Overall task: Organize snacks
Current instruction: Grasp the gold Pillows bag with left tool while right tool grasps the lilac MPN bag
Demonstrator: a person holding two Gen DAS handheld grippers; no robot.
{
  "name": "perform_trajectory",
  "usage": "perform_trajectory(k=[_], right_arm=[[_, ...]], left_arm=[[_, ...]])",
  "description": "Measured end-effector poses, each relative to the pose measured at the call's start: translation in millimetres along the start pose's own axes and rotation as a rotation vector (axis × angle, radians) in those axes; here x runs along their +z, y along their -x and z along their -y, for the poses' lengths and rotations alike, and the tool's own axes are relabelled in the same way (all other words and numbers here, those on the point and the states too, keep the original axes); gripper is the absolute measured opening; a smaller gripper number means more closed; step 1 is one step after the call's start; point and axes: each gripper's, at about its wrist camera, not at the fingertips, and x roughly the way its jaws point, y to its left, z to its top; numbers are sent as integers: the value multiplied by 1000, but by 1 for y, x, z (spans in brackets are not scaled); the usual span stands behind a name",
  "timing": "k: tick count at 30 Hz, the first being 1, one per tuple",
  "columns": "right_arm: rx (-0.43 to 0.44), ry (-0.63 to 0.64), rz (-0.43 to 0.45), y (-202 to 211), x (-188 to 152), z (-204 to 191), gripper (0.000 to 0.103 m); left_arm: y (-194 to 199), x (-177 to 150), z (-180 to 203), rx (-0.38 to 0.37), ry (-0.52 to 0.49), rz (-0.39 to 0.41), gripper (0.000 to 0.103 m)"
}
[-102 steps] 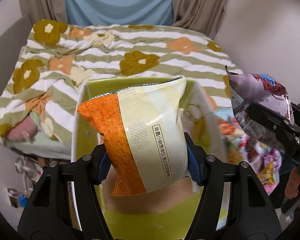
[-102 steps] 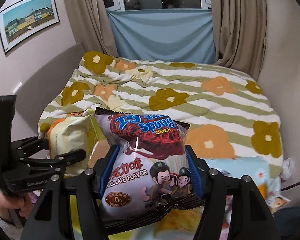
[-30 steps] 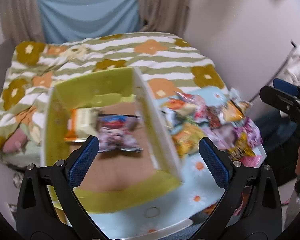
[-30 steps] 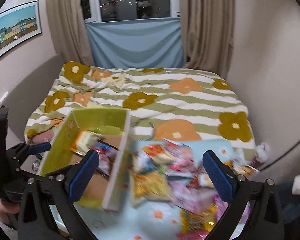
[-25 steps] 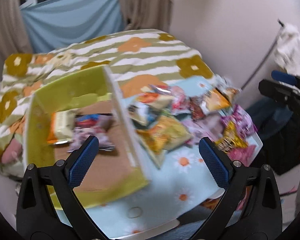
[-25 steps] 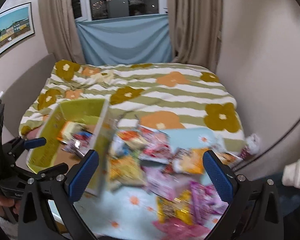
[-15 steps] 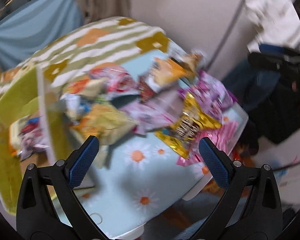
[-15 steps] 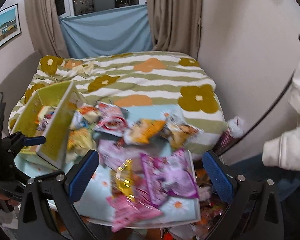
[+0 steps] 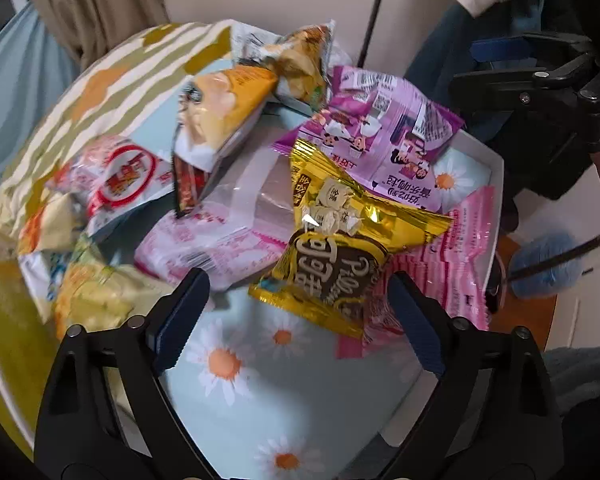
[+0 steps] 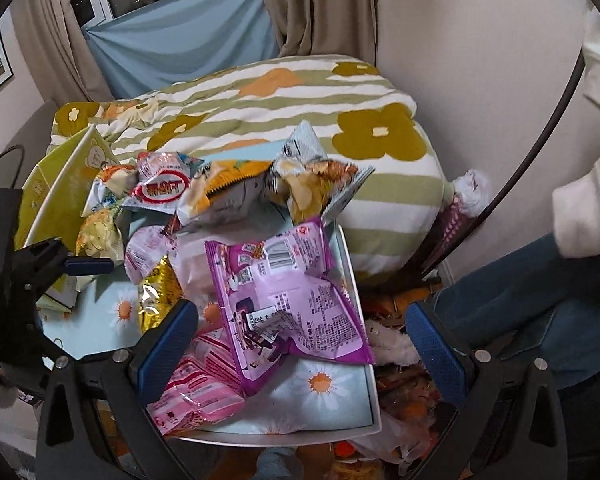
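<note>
Left wrist view: the left gripper point(image 9: 296, 316) has its jaws spread wide and holds nothing; the gold snack bag point(image 9: 340, 248) lies right between and just ahead of the two blue pads.
Right wrist view: the right gripper point(image 10: 300, 340) is also spread and holds nothing, poised over the purple snack bag point(image 10: 292, 300) at the near right corner of the tray.
Snack pile: loose bags heaped on a white tray point(image 10: 370, 380) lined with a daisy-print cloth point(image 9: 260, 396); a pink packet point(image 10: 196, 384) sits under the purple one, a yellow-orange bag point(image 9: 220, 108) and a red-ringed packet point(image 9: 128, 176) lie further back.
Target box: a yellow-green box point(image 10: 66, 184) stands at the pile's left edge, on the left gripper's side.
Key relation, left: the gold bag's long axis runs away from the jaws, tilted slightly right, so its narrow width already falls inside the gap; its near seam is just beside the pads.
Key relation, right: the purple bag lies lengthwise ahead, its near end between the fingers, overlapping the pink packet.
Nearer hand: each gripper is lined up on its own bag; the left is closer to the box.
Step judged: reaching in for the next pair of bags; most of the pile is still unsorted.
Risk: the right gripper closing low could catch the pink packet along with the purple bag.
</note>
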Motion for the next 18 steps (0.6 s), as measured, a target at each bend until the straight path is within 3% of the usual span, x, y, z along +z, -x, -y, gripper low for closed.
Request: perform_trajectory(k=[7,8,18], right_arm=[[50,15,-39,-30,-1,2,103],[57,21,-45,-34,-2,2,103],[117,92,-87,-65,3,0,103]], left_arm=[[-21,11,2,-42,-30,-21,63],[-24,11,3,-52,-33,-27,55],[-31,14,-1,-71,-23,-31,49]])
